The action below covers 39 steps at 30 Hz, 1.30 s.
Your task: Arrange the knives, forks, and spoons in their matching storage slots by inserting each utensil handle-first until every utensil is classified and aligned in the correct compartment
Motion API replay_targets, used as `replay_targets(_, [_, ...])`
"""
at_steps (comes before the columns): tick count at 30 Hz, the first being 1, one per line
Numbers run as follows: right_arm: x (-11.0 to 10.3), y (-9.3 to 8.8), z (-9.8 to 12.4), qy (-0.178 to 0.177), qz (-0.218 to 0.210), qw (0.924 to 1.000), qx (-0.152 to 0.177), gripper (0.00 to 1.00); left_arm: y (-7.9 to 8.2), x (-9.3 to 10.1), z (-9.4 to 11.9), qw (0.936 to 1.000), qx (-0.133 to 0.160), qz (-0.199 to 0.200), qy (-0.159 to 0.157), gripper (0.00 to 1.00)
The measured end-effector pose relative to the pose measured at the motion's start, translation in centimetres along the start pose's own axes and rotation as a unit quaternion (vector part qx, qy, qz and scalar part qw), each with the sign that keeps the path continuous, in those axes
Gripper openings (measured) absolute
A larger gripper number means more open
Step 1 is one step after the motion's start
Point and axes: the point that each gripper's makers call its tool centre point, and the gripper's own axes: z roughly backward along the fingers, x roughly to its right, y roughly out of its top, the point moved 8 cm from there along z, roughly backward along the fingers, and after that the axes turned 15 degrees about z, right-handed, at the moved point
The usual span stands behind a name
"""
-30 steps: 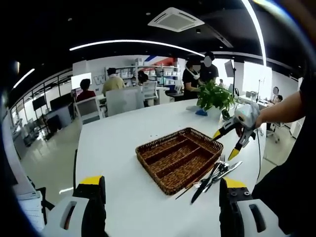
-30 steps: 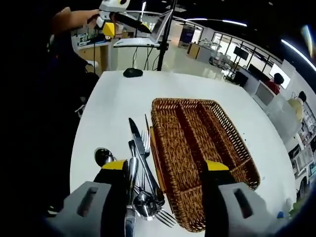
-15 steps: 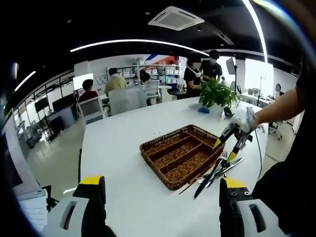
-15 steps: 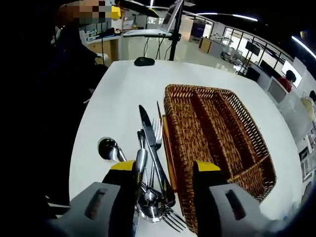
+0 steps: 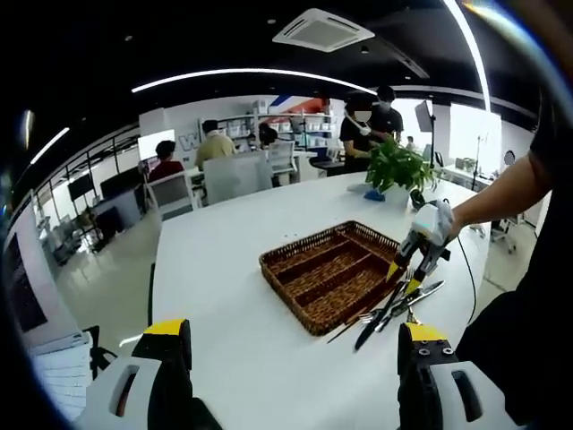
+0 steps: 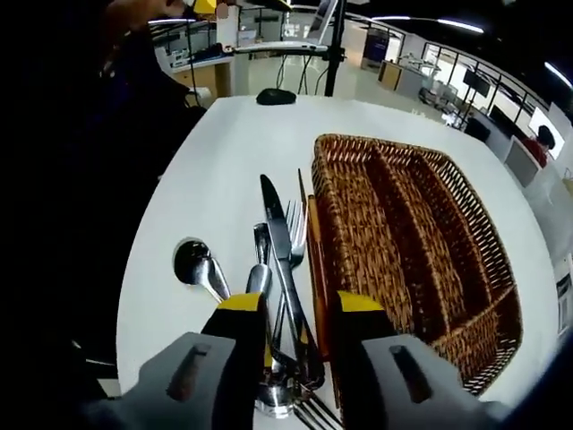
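Right gripper (image 6: 297, 309) hangs jaws apart astride the table knife (image 6: 285, 269) in the cutlery heap just left of the wicker tray (image 6: 421, 228), left gripper (image 5: 291, 345) spread wide, hovering far off — stiff, slippery steel, best pinched mid-handle.

A wicker tray (image 6: 421, 233) is sitting on the white table (image 6: 215, 179). The utensil pile (image 6: 282, 269) is lying on the table just left of the tray in the right gripper view, knife (image 6: 279, 246) lying over a fork (image 6: 295, 224), spoon (image 6: 199, 267) lying leftmost. A potted plant (image 5: 394, 170) is standing behind the tray in the left gripper view.
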Motion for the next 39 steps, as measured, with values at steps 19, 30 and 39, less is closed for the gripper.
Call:
replay_targets(19, [0.2,-0.6,-2.9,0.038,-0.001,0.9992,-0.014,0.12,-0.6,-0.6,0.2,0.9999,-0.013,0.003,0.004,1.00])
replay_targets(30, [0.1,-0.6,-4.1,0.062,0.014,0.9979,-0.012,0.10,-1.4,-1.8,0.4,0.9999,-0.015,0.007,0.004,1.00])
replay_targets(39, [0.1,0.0,-4.2,0.080,0.051,0.9953,-0.017,0.04,-1.2,-1.2,0.2,0.9999,-0.016,0.007,0.003,1.00])
